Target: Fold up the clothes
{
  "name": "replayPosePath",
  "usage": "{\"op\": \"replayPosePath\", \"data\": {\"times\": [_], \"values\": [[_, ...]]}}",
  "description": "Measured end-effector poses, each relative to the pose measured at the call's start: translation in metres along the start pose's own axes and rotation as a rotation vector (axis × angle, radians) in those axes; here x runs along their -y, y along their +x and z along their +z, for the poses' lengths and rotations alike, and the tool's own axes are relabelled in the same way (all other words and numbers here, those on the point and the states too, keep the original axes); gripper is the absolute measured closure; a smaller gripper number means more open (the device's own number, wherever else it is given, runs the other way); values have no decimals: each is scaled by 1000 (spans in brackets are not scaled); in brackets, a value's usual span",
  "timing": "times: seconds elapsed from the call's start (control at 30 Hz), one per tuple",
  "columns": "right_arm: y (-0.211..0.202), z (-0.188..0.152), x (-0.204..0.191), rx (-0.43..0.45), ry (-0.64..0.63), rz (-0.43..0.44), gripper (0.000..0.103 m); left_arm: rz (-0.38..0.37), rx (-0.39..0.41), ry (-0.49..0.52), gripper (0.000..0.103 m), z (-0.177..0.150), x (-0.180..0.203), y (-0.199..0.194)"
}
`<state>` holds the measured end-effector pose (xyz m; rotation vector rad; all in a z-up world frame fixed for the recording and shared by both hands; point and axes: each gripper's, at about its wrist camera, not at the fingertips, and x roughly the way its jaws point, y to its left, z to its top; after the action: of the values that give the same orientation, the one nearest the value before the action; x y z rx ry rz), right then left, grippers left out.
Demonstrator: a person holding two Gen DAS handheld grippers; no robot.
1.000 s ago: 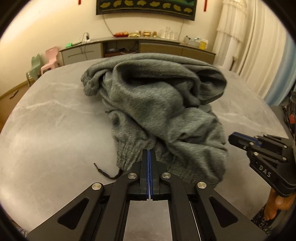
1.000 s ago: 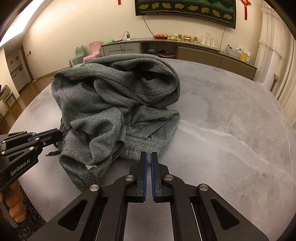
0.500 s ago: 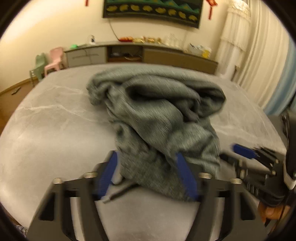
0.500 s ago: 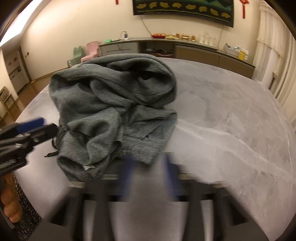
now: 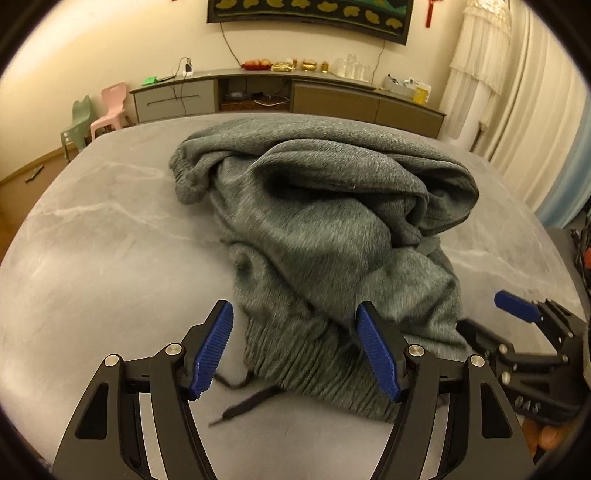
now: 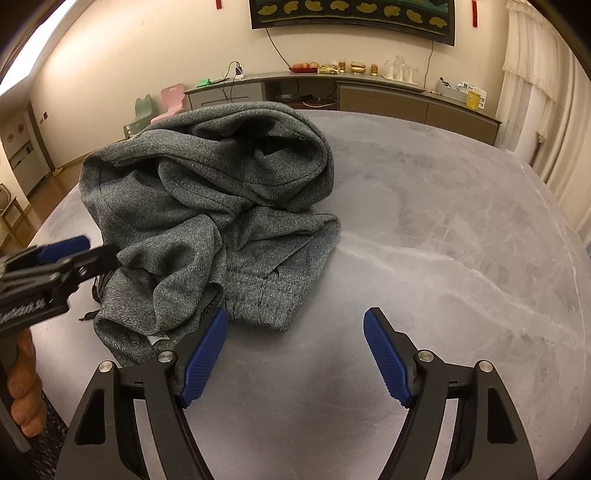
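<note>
Crumpled grey heathered knit garment (image 5: 332, 236) w/ ribbed hem and dark drawcord (image 5: 243, 402) lies heaped on grey marble-look table (image 6: 461, 229), left gripper (image 5: 295, 350) jaws wide astride hem, not pinching; right gripper (image 6: 295, 354) jaws opening, empty.

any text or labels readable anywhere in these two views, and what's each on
None reads clearly.
White lettering on the right gripper body, left wrist view: looks like "DAS", blurred, unsure.
White lettering on the left gripper body, right wrist view: too blurred to read.
Tag on the grey garment: too small.
Yellow box and packets on the sideboard: too small.
Wall hanging: shapes only, no words.
</note>
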<state>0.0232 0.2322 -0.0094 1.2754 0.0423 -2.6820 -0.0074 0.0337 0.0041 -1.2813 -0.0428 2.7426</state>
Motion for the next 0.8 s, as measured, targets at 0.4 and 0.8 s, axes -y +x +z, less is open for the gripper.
{"op": "replayPosePath", "data": {"times": [0.4, 0.8], "values": [[7, 1, 34, -7, 101, 10, 26, -53, 434, -208, 97, 87, -115, -104], [39, 94, -19, 17, -104, 19, 23, -232, 39, -356, 97, 46, -143, -3]]}}
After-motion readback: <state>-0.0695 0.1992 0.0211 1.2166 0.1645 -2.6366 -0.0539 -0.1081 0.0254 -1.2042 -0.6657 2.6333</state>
